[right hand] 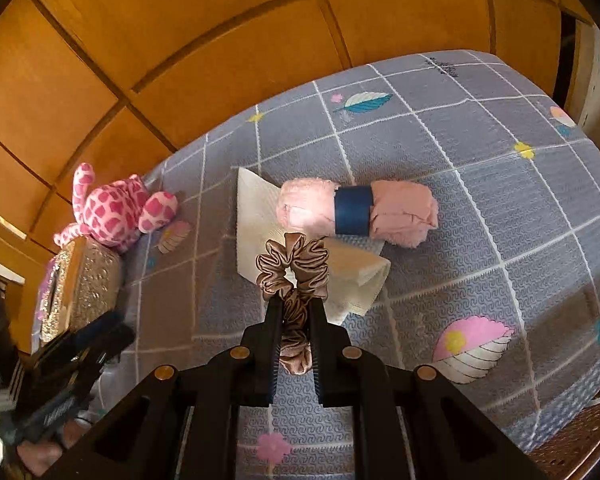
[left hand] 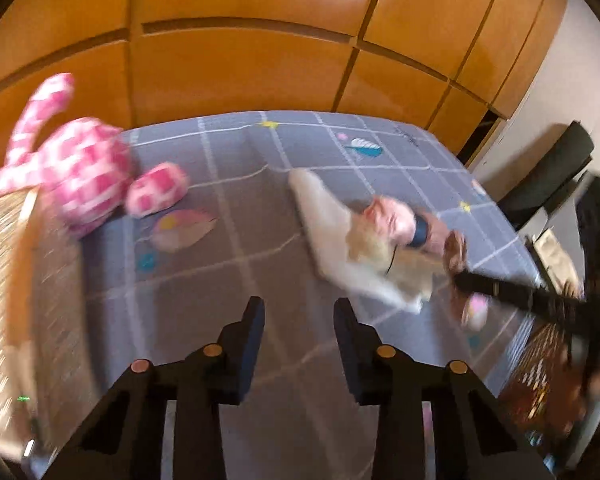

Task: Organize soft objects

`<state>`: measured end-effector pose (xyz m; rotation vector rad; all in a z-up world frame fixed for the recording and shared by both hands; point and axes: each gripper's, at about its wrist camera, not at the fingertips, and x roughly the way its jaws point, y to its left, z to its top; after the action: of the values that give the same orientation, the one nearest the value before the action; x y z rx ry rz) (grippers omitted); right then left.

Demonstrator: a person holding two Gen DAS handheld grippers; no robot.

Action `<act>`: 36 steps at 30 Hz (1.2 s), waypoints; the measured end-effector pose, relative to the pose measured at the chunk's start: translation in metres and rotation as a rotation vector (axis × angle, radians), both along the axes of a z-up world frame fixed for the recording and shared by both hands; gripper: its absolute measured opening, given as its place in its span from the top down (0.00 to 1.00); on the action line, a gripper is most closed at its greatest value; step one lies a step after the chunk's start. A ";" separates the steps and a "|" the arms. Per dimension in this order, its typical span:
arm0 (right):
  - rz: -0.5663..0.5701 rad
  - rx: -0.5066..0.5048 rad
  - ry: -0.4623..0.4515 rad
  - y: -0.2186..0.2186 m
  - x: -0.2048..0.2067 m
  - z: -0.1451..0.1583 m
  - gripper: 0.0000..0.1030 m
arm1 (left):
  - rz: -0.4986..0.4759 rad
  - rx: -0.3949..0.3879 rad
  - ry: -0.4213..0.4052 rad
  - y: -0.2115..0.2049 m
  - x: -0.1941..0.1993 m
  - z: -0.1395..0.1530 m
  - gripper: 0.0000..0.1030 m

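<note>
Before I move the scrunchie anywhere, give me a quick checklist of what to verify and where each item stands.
1. Right tongs shut on the scrunchie: ok.
2. Scrunchie lifted off the folded cloth: cannot tell.
3. Left tongs open and holding nothing: ok.
4. Rolled pink towel banded and lying apart from the scrunchie: ok.
5. Pink plush toy clear of the right tongs: ok.
6. Drop-off container identified: cannot tell.

Right gripper [right hand: 296, 300] clamping tan scrunchie [right hand: 293, 268], above cream cloth [right hand: 260, 216]
</note>
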<state>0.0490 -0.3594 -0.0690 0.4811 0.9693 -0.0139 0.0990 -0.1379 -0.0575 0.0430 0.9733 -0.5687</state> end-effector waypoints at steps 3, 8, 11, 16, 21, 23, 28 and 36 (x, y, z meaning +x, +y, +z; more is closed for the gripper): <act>0.006 -0.007 -0.019 -0.003 0.000 0.000 0.88 | -0.013 -0.020 0.032 -0.024 0.024 -0.003 0.65; -0.005 0.024 -0.054 -0.010 -0.007 0.000 0.88 | -0.044 -0.002 0.039 -0.064 0.060 -0.009 0.65; 0.001 0.034 -0.067 -0.009 -0.008 0.002 0.88 | -0.057 0.017 0.058 -0.082 0.079 -0.018 0.65; 0.011 0.049 -0.077 -0.009 -0.008 0.003 0.88 | -0.086 0.084 0.065 -0.107 0.102 -0.040 0.66; 0.014 0.057 -0.081 -0.009 -0.008 0.003 0.88 | -0.113 0.112 0.078 -0.119 0.107 -0.057 0.83; 0.009 0.058 -0.084 -0.009 -0.009 0.004 0.88 | -0.125 0.118 0.085 -0.121 0.107 -0.062 0.91; -0.002 0.056 -0.082 -0.011 -0.009 0.004 0.88 | -0.125 0.057 0.044 -0.107 0.094 -0.047 0.93; -0.005 0.028 -0.056 -0.008 -0.008 0.002 0.88 | -0.004 -0.046 0.032 -0.046 0.070 -0.020 0.93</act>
<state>0.0414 -0.3677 -0.0669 0.5068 0.9142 0.0091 0.1693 -0.1839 -0.0773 -0.0052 0.9906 -0.5973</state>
